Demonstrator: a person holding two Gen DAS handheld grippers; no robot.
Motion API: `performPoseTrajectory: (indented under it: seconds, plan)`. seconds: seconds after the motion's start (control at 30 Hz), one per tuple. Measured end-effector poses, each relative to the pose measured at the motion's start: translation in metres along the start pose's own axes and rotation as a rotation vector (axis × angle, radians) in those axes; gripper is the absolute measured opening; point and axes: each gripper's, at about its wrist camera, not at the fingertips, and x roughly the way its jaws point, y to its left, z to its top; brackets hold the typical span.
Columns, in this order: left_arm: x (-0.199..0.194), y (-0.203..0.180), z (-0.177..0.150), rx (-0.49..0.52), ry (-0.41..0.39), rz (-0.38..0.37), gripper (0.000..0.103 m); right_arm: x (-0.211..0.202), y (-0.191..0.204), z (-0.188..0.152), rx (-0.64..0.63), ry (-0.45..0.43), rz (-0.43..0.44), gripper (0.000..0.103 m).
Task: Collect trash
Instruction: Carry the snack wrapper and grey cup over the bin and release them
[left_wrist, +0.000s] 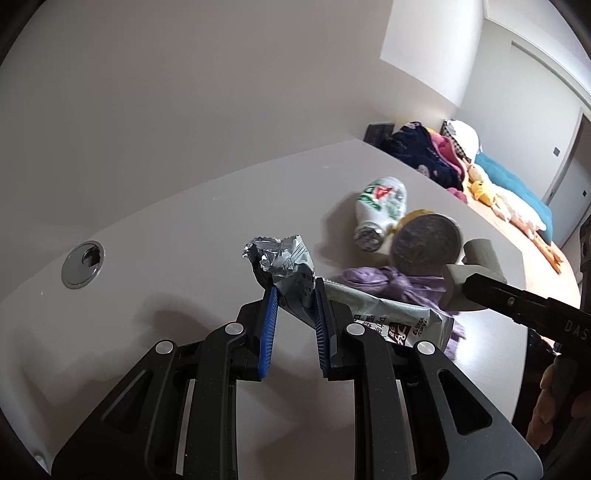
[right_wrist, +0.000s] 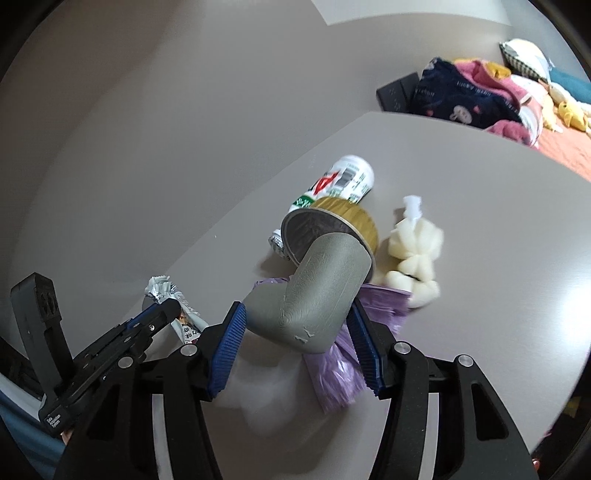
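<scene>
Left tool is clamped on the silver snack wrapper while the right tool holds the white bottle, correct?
Not quite. The left tool is clamped on the silver snack wrapper, but the right tool holds a grey elbow-shaped piece, as the right wrist view shows. The white bottle lies on the table, ungripped.

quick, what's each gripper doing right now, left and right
Left gripper: closed on the crumpled snack wrapper.
Right gripper: closed on the grey elbow pipe.
</scene>
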Motion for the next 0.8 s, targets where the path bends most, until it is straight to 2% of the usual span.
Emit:
performPoseTrajectory:
  seconds: [0.2, 0.8]
  plan:
    - [-0.016, -0.022, -0.006, 0.015, -0.006, -0.039, 0.019, -0.026, -0.005, 0.003, -0.014, -0.038, -0.005, 0.058]
    - [-0.033, -0.113, -0.04, 0.127, 0.02, -0.164, 0.019, -0.122, -0.038, -0.036, -0.018, -0.123, -0.087, 0.059]
